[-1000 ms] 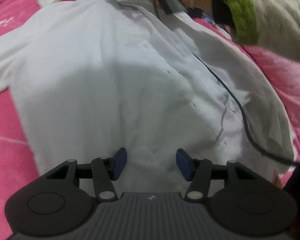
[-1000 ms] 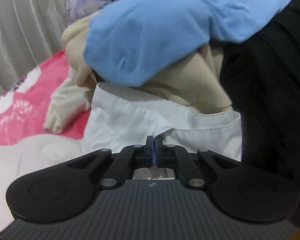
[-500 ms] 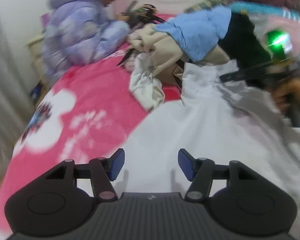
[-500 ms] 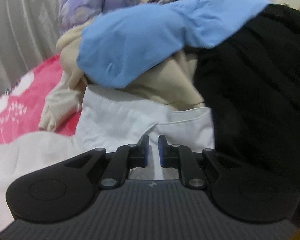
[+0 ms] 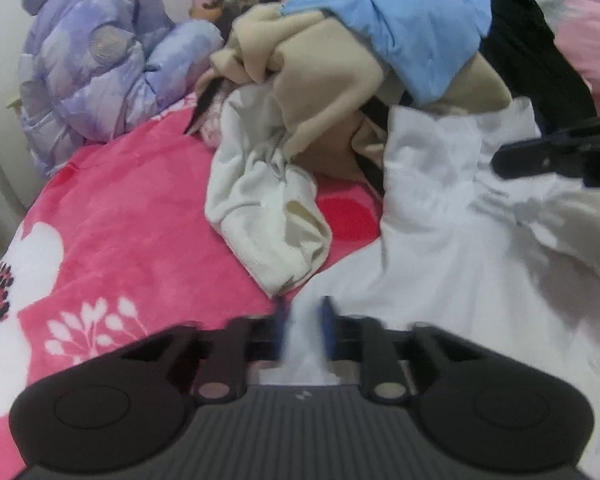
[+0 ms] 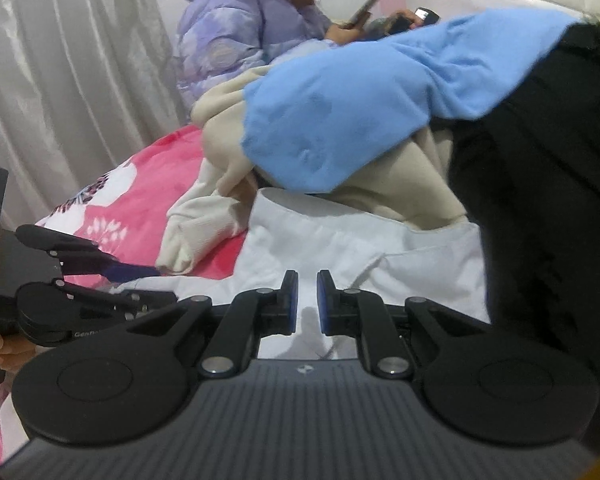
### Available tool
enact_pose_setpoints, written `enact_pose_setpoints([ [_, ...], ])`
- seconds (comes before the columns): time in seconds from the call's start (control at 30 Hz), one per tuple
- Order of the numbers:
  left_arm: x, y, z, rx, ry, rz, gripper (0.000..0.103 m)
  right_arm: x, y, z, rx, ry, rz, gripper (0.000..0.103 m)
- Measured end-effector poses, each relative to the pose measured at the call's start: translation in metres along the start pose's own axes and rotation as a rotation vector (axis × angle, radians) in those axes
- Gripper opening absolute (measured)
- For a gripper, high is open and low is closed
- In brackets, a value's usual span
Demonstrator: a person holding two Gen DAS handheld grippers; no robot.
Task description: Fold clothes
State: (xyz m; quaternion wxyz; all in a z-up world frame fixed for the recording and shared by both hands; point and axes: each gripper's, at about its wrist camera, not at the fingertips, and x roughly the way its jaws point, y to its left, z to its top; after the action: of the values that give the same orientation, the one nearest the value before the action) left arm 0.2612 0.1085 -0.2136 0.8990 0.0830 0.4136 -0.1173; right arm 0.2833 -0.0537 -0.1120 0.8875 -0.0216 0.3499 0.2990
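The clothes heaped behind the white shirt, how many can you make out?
4: a blue garment on top, a beige one beneath, a black one at right, a cream one spilling onto the pink blanket. More may be buried.

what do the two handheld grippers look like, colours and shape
Both match: the left gripper and right gripper have a ribbed dark grey body, two round black discs at the sides, black linkage arms with silver pivot pins, and blue pads on black fingers. A small pale logo marks each body's front edge.
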Motion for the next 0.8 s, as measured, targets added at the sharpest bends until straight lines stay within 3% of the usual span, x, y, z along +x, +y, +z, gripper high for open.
enact_pose_setpoints([
  [0.17,-0.008,0.006,0.0,-0.073,-0.047,0.033,0.004,0.011,0.012,0.003,-0.044,0.016,0.042,0.009],
  [0.3,0.007,0.007,-0.001,-0.068,-0.018,0.088,0.004,0.046,0.011,0.0,-0.05,0.092,-0.051,0.009],
  [0.43,0.007,0.005,0.004,-0.055,-0.004,0.098,0.012,0.054,0.005,0.002,-0.019,0.114,-0.066,0.005],
  [0.5,0.002,0.014,0.008,-0.106,0.004,0.086,0.038,0.044,0.007,0.004,-0.021,0.11,-0.068,0.009],
  [0.53,-0.003,0.018,0.008,-0.126,-0.001,0.098,0.044,0.036,0.008,0.005,-0.022,0.103,-0.068,0.009],
  [0.7,-0.034,0.02,0.005,-0.133,-0.025,0.1,0.045,-0.027,-0.012,0.003,0.033,0.049,-0.032,0.009],
  [0.8,-0.059,0.012,0.006,-0.122,-0.052,0.078,0.046,-0.075,-0.031,0.0,0.05,0.033,-0.065,0.009],
])
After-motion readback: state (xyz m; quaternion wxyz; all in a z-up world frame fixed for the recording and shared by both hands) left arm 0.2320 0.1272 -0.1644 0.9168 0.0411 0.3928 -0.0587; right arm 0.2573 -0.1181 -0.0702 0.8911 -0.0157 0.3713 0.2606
